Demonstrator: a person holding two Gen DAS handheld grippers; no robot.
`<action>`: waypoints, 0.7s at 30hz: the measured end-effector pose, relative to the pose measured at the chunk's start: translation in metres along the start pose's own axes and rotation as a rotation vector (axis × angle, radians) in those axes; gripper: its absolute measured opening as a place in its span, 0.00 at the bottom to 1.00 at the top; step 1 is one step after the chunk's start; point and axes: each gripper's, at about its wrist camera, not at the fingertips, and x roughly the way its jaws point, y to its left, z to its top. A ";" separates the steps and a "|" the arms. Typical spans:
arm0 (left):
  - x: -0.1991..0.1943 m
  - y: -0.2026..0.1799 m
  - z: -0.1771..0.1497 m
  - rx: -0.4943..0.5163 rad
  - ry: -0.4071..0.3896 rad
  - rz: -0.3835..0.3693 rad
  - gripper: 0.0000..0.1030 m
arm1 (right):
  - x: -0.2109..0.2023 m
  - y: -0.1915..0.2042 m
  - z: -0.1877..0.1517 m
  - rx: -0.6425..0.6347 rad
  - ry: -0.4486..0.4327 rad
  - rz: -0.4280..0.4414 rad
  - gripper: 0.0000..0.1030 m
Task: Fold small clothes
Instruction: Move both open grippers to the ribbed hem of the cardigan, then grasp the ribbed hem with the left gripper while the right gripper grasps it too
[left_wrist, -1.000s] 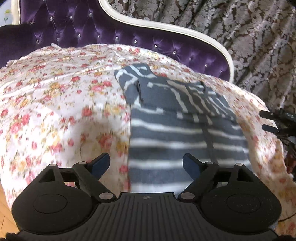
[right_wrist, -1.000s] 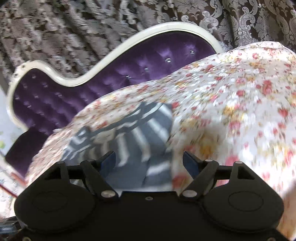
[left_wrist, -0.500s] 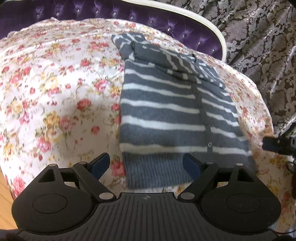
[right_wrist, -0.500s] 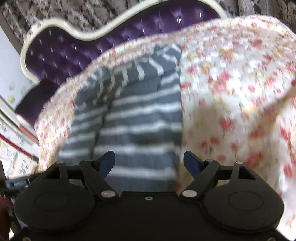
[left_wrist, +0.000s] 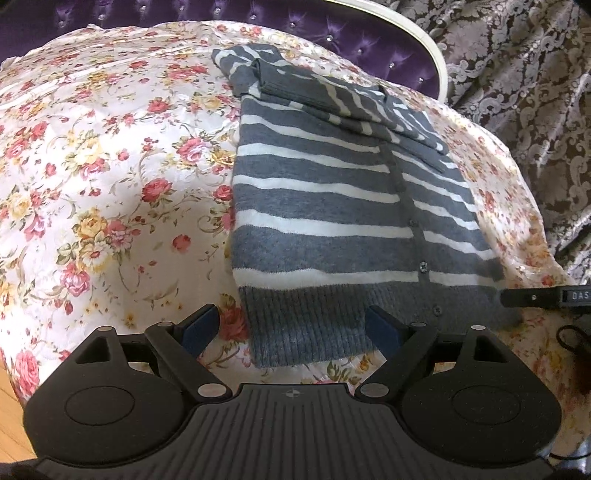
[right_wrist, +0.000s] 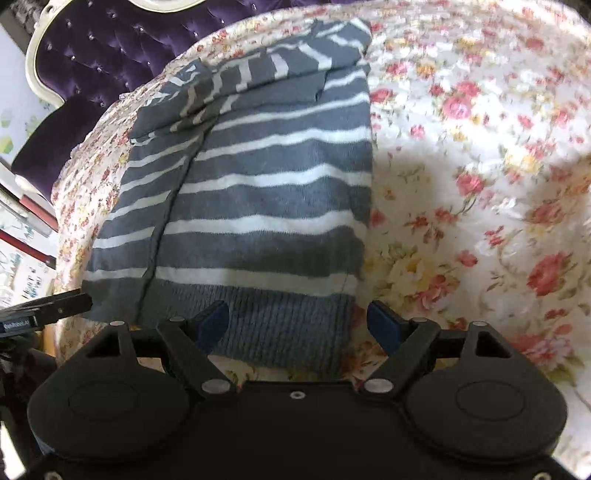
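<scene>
A grey cardigan with white stripes lies flat on a flowered sheet, its sleeves folded across the far end and its ribbed hem nearest me. My left gripper is open just above the hem's left corner, nothing between its blue pads. In the right wrist view the same cardigan fills the middle. My right gripper hangs open over the hem's right corner, with the knit under its gap but not pinched. The tip of the other gripper shows at the right edge of the left wrist view.
The sheet covers a cushion of a purple tufted sofa with a white frame. Patterned brown curtains hang behind it. Bare flowered sheet lies to the right of the cardigan. Papers or books sit at the far left.
Both grippers have come down and forward toward the cardigan's near hem. The right one swung left until the hem lies under its fingers. Both stayed open.
</scene>
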 end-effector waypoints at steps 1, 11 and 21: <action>0.001 0.000 0.001 0.000 0.004 -0.007 0.83 | 0.000 -0.001 0.000 0.009 0.005 0.011 0.81; 0.006 -0.004 0.008 0.012 0.028 -0.062 0.82 | 0.006 -0.005 0.002 0.041 0.034 0.058 0.83; 0.004 -0.001 0.007 0.013 0.010 -0.064 0.18 | 0.001 -0.006 0.000 0.059 0.029 0.066 0.61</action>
